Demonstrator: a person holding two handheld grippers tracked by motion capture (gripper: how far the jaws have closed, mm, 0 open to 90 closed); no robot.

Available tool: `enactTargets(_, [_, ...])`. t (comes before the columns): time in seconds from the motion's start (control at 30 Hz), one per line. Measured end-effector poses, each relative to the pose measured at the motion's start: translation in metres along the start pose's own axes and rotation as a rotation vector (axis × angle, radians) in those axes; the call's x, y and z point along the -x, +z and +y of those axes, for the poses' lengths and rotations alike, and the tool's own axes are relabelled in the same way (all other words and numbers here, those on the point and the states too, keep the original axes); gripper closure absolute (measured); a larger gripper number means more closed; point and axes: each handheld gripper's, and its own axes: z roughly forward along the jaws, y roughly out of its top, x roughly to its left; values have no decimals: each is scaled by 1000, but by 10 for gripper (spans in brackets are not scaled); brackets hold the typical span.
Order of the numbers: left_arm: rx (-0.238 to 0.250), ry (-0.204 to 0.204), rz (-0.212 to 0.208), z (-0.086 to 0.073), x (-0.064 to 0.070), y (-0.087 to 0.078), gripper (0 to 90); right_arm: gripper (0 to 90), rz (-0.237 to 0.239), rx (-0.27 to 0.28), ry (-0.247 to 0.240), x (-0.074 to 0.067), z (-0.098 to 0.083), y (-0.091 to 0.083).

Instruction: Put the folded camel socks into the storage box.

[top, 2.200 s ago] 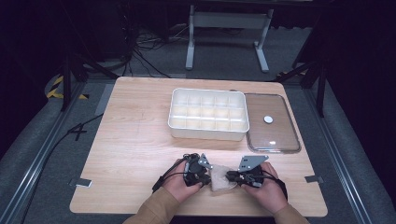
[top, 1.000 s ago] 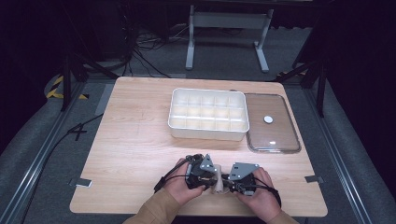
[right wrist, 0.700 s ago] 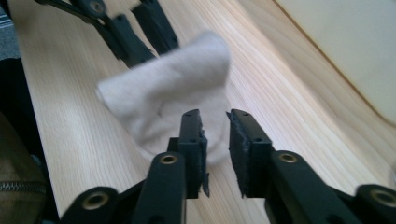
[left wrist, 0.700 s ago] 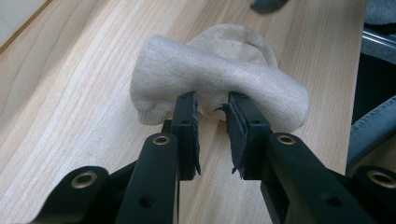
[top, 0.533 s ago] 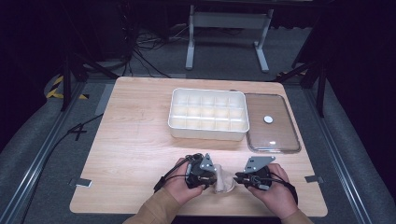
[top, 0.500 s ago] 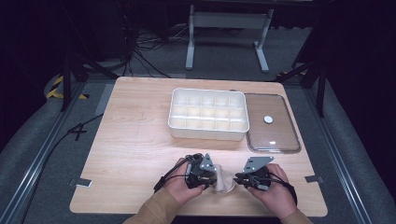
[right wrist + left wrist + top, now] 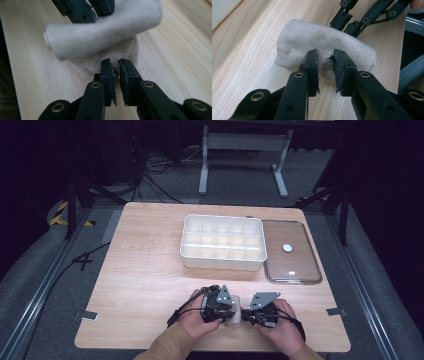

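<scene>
The right gripper (image 7: 115, 65) has just been closing and is now pinching a fold of the beige sock (image 7: 105, 35) at the table's (image 7: 150, 285) near edge; the left gripper (image 7: 325, 58) is clamping the opposite side. With 2 grips set, rolling looks underway.

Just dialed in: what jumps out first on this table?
A rolled beige sock at the near edge, with the left gripper and right gripper both pinching its fabric from opposite sides. Farther back stands an empty white divided box, its clear lid lying flat to its right.
</scene>
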Motion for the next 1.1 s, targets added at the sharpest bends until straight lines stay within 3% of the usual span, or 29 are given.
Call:
enactTargets(0.2, [-8, 20, -16, 0, 3, 8, 704, 814, 13, 11, 1, -1, 0, 2])
enactTargets(0.57, [-9, -1, -25, -2, 1, 11, 692, 766, 32, -1, 35, 6, -2, -6])
enactTargets(0.67, [-9, -4, -25, -2, 2, 12, 692, 760, 6, 52, 46, 11, 1, -24])
enactTargets(0.8, [-11, -1, -18, -2, 2, 11, 692, 753, -3, 117, 41, 11, 5, -35])
enactTargets(0.97, [-7, 3, -17, -2, 2, 12, 690, 757, 5, 179, 40, 8, 9, -33])
enactTargets(1.1, [-10, -3, -23, -3, 1, 11, 688, 770, 15, 181, 31, 4, 12, -28])
